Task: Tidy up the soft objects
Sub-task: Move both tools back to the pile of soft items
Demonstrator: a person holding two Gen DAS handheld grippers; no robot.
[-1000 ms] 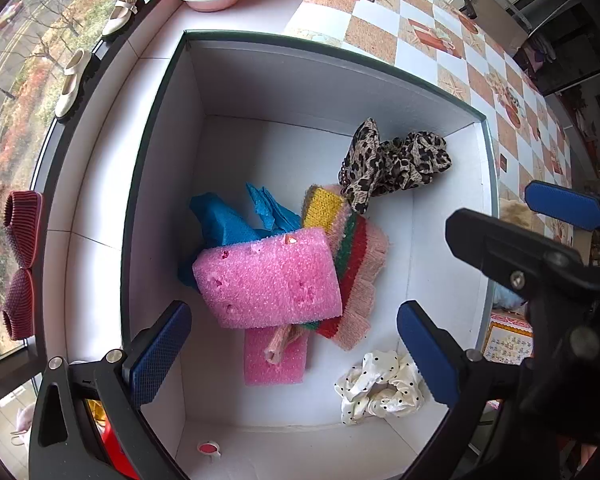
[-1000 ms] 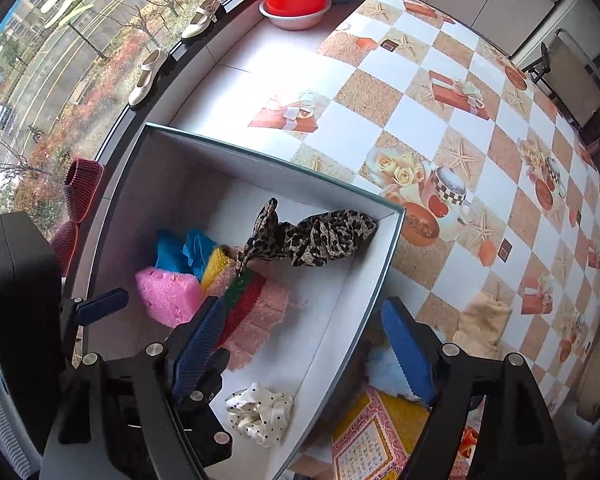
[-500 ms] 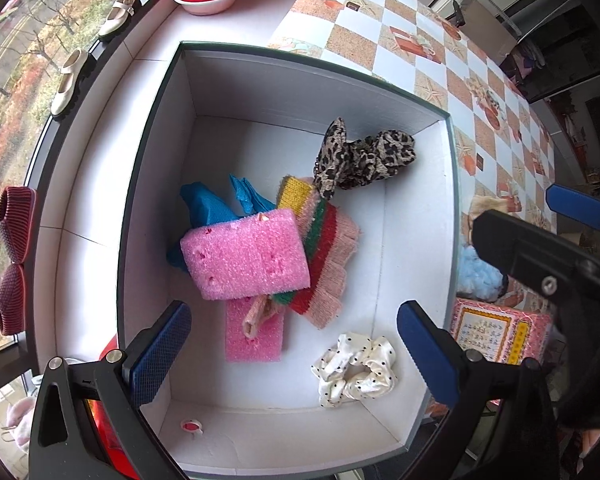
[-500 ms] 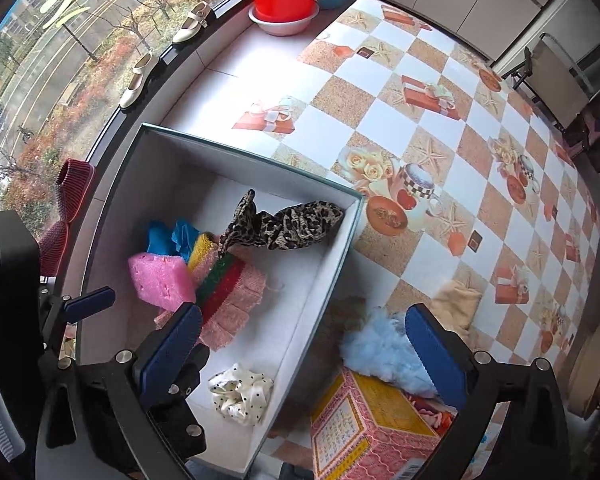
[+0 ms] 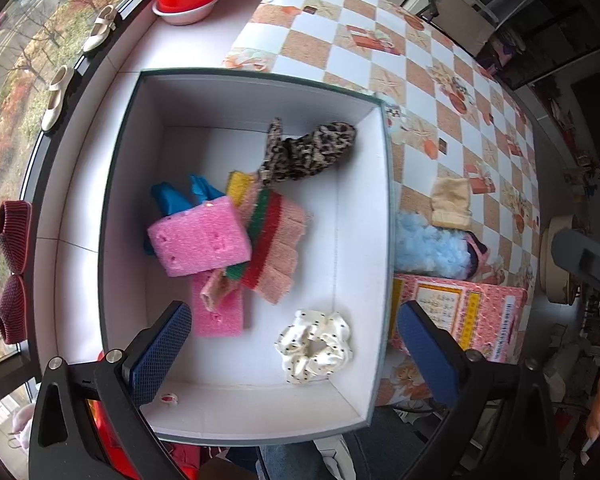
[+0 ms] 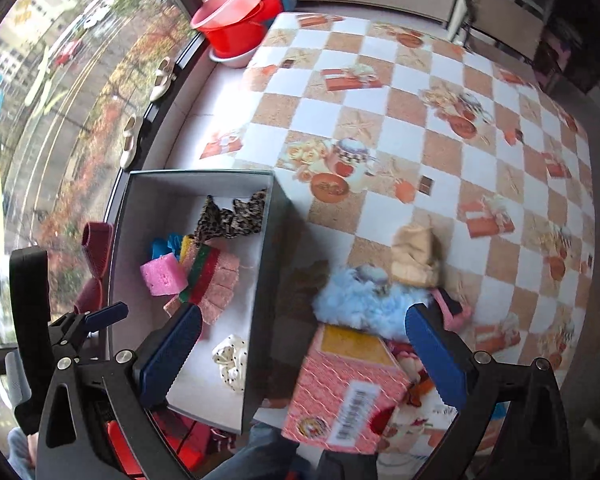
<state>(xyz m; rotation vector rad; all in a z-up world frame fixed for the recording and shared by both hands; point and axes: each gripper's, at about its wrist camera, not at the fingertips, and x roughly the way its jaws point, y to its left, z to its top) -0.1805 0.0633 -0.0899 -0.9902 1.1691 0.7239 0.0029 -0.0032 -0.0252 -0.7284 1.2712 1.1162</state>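
over the white box (image 5: 364, 208), left gripper (image 5: 296, 352) hangs with jaws wide and empty above the polka-dot scrunchie (image 5: 315, 345) lying inside, right gripper (image 6: 300, 356) likewise spread and empty over the blue fluffy piece (image 6: 364, 300) on the checkered table (image 6: 380, 128)

scrunchie (image 5: 314, 346) in box (image 5: 364, 264), fluffy toy (image 5: 430, 244) just outside on table (image 5: 332, 56)

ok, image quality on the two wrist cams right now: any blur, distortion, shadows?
Left wrist: sharp, even daylight; fisheye bows the white box rim; polka-dot scrunchie crisp. Right wrist: softer, with smearing on the blue fluffy item and beige cloth; window scene streaked; the box's outer wall sits in shadow. Dark vignette in both views' corners.
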